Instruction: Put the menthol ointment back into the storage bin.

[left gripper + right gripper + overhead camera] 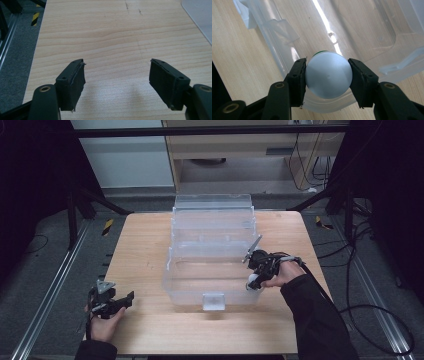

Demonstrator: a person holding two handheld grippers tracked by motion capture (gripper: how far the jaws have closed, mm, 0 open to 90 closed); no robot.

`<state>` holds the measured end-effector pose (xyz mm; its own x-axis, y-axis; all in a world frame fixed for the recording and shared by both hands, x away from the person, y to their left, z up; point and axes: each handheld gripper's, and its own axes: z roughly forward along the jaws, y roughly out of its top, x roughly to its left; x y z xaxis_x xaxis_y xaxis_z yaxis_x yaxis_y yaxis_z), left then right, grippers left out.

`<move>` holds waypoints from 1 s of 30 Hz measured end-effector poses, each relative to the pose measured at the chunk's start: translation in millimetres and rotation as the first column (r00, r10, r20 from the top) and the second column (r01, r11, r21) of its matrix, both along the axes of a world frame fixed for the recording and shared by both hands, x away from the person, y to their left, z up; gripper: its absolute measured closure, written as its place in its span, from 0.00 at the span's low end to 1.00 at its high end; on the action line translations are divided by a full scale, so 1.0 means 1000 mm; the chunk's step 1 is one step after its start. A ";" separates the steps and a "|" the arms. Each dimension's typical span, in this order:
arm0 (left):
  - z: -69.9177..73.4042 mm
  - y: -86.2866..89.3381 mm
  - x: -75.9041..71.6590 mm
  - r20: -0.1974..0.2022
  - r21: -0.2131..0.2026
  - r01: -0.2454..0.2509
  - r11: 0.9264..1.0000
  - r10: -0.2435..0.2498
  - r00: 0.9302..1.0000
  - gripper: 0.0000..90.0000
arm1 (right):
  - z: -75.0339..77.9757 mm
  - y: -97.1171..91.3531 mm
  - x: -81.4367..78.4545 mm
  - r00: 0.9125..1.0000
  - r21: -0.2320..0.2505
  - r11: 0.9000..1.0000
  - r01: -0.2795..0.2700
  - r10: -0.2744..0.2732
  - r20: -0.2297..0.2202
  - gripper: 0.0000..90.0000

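Right hand-held gripper [327, 75] clamping a round white plastic object [328, 75] over clear plastic storage bin [212, 250], left hand-held gripper [117, 82] spread wide at seven o'clock on light wooden counter [145, 255]

Both grippers are black. The left gripper [131, 296] carries a grey three-cornered plate [105, 286] on top, and the right gripper [253, 281] has one too [252, 248]. In the left gripper view, each jaw is a flat rectangular block with a dark, rough pad [78, 86] on its inner face and small screw holes. Brass-coloured rivets [280, 85] sit on the rounded arms behind the jaws. A black cable [350, 307] trails from the right gripper. The person wears dark sleeves [315, 317].
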<state>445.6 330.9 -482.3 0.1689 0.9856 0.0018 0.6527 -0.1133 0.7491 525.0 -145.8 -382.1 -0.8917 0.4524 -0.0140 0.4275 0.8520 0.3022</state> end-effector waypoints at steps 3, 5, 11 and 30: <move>0.000 0.000 0.000 -0.001 0.001 0.000 1.000 0.000 1.000 0.31 | -0.003 -0.001 0.000 1.000 -0.003 1.000 0.009 -0.009 -0.005 0.56; 0.000 0.000 0.000 0.000 0.000 0.000 1.000 0.000 1.000 0.31 | -0.006 -0.003 0.001 1.000 -0.013 1.000 0.011 -0.011 -0.008 0.56; 0.000 0.000 0.000 -0.003 0.001 0.000 1.000 0.000 1.000 0.31 | -0.010 -0.002 0.000 1.000 -0.007 1.000 0.000 0.000 -0.009 0.56; 0.000 0.000 0.000 -0.007 0.002 0.006 1.000 -0.006 1.000 0.32 | -0.018 0.000 0.001 1.000 -0.013 1.000 -0.011 0.011 -0.003 0.56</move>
